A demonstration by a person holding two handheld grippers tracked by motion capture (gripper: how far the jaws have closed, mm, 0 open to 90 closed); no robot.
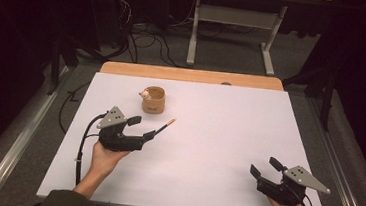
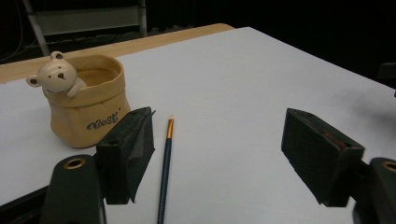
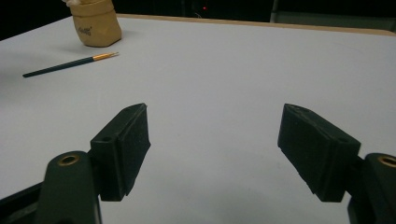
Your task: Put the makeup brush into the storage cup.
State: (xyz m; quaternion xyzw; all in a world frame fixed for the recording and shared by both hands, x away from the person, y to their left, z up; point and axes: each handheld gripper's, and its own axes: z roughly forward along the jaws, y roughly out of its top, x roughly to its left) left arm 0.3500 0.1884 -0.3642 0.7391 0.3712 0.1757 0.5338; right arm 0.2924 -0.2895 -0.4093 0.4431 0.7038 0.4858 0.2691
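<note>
Left tool (image 1: 141, 128) gapes wide, hiding the paintbrush (image 1: 165, 127) handle's end; right tool (image 1: 264, 168) wide.

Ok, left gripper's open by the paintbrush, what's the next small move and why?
Probably shift the left gripper slightly toward its left jaw and lower it. The paintbrush lies flat beside that jaw, off-centre in the gap, so closing now might miss it. The bear pot stands close behind.

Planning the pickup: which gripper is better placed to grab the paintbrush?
Left. The left gripper stands open right at the paintbrush, whose handle lies between its jaws beside the bear pot. The right gripper, also open, is far off near the table's right corner.
</note>
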